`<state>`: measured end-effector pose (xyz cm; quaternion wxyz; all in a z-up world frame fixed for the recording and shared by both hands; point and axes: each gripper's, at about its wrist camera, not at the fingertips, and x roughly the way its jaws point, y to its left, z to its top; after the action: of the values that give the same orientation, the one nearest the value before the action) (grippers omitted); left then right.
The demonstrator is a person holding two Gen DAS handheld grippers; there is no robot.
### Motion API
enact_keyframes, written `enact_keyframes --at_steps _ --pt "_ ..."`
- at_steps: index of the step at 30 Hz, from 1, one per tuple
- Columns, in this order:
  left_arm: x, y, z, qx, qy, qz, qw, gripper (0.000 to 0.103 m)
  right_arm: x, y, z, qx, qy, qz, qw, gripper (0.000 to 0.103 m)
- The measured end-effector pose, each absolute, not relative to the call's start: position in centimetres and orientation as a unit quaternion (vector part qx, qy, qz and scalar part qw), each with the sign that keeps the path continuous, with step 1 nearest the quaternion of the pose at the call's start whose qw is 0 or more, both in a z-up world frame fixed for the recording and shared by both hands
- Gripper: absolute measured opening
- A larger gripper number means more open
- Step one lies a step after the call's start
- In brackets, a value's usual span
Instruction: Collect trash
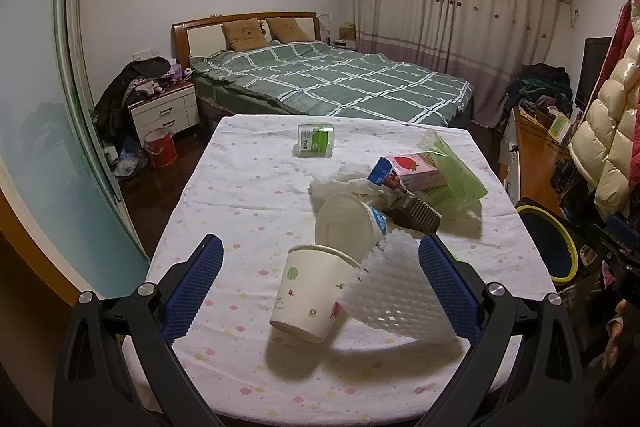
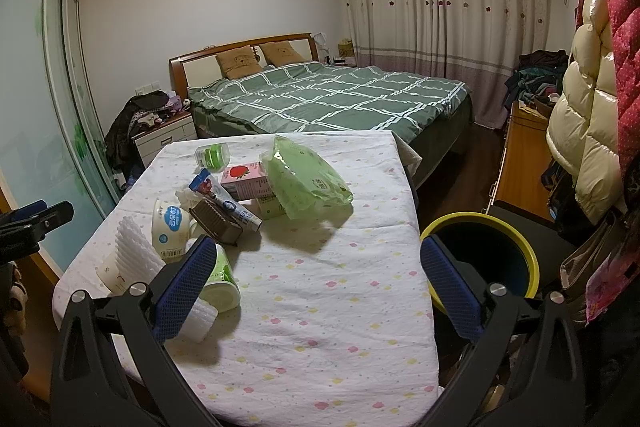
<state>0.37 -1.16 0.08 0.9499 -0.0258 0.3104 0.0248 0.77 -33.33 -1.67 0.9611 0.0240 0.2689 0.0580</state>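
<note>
The table (image 2: 320, 287), covered by a flower-print cloth, carries the trash. A yellow-rimmed bin (image 2: 486, 223) stands at its right edge. A green plastic bag (image 2: 308, 183) lies far right; a paper cup (image 1: 310, 293) and foam net (image 1: 396, 291) lie near. Left gripper (image 1: 320, 283) and right gripper (image 2: 316, 287) both hover with jaws apart, empty.

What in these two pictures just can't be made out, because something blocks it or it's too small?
- Inside of the bin: right view shows only dark; left view cuts it at the edge.
- Small print on the yogurt tub: too small.
- What the paper cup holds: left view shows only its outside.
- Pile under the foam net: partly covered, left view.
</note>
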Motion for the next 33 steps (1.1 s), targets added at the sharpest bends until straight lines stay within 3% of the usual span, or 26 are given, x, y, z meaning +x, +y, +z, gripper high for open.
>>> enact_keyframes --at_steps 33 --pt "0.09 -1.08 0.1 -0.037 0.294 -0.001 0.955 0.098 1.22 -33.31 -2.03 0.026 0.272 0.058 0.96 0.097"
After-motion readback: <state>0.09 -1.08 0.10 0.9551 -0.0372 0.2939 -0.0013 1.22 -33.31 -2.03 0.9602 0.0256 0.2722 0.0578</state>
